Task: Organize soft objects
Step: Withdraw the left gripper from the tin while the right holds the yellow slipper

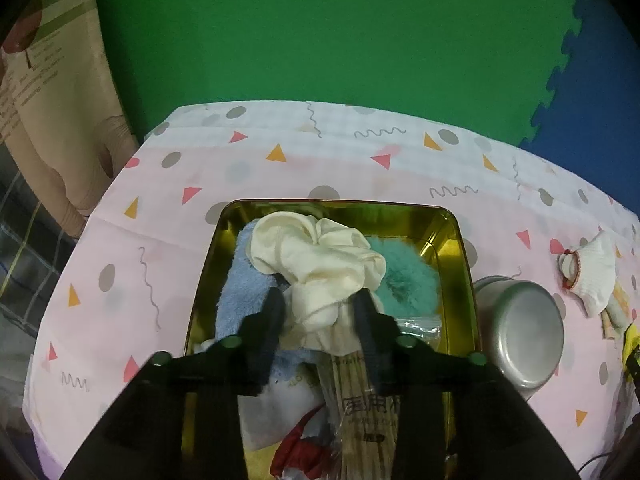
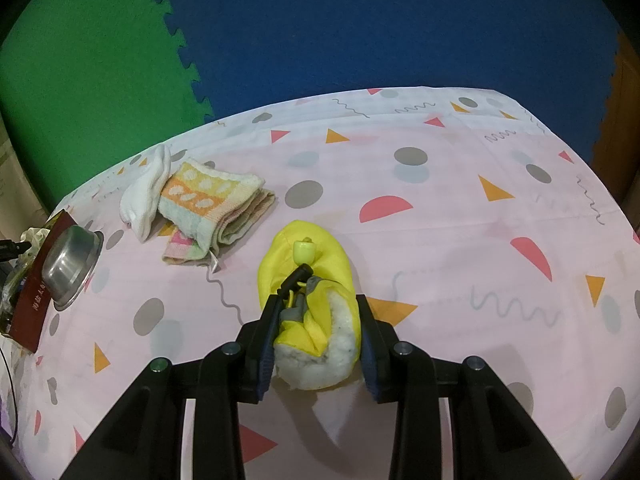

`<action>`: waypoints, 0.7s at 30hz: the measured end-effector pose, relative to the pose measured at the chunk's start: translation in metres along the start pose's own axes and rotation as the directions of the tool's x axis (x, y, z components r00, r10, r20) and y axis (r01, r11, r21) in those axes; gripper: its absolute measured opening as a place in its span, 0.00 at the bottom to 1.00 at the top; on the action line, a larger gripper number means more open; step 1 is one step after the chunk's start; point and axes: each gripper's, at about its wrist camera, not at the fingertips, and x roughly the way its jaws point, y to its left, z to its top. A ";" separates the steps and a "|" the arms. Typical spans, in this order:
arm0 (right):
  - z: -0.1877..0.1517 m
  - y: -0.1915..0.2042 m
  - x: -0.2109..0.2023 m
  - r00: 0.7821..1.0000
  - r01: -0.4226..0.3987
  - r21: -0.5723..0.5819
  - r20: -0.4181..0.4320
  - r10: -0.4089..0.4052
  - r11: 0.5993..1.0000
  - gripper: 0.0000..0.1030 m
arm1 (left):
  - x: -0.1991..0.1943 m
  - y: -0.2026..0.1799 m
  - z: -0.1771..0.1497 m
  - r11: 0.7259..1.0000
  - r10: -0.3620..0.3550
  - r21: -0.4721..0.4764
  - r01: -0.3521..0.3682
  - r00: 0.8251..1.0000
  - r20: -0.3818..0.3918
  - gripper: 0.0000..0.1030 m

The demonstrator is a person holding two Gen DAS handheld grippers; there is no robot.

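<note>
Three soft things already in tin (image 1: 460, 236); left gripper (image 1: 320, 300) straddling cream cloth (image 1: 320, 256), right gripper (image 2: 318, 312) straddling bootie (image 2: 308, 304); sock (image 2: 148, 192), towel (image 2: 212, 204) left.

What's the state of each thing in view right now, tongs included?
left tongs: closed on cream cloth, over gold tray
blue towel: in tray
teal puff: in tray
right tongs: straddling yellow bootie, contact unclear
metal bowl: upside down
striped towel: folded, on table
white sock: beside striped towel
</note>
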 end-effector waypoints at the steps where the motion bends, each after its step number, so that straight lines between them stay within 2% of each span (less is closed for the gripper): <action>1: 0.000 0.000 0.000 1.000 0.001 -0.001 0.000 -0.001 1.000 0.34 | -0.002 0.001 -0.001 1.000 -0.005 -0.003 0.005 1.000 0.000 0.38; 6: 0.000 0.000 0.000 1.000 0.004 -0.005 -0.001 -0.004 1.000 0.34 | -0.017 0.000 -0.006 1.000 -0.015 0.007 0.015 1.000 0.021 0.40; 12: 0.000 0.000 0.000 1.000 0.009 -0.009 -0.001 -0.009 1.000 0.35 | -0.045 0.000 -0.020 1.000 0.009 0.008 -0.010 0.997 0.073 0.43; 21: 0.000 0.001 0.000 1.000 0.015 -0.015 -0.002 -0.015 1.000 0.35 | -0.085 0.011 -0.067 0.997 0.053 -0.055 -0.046 0.989 0.137 0.46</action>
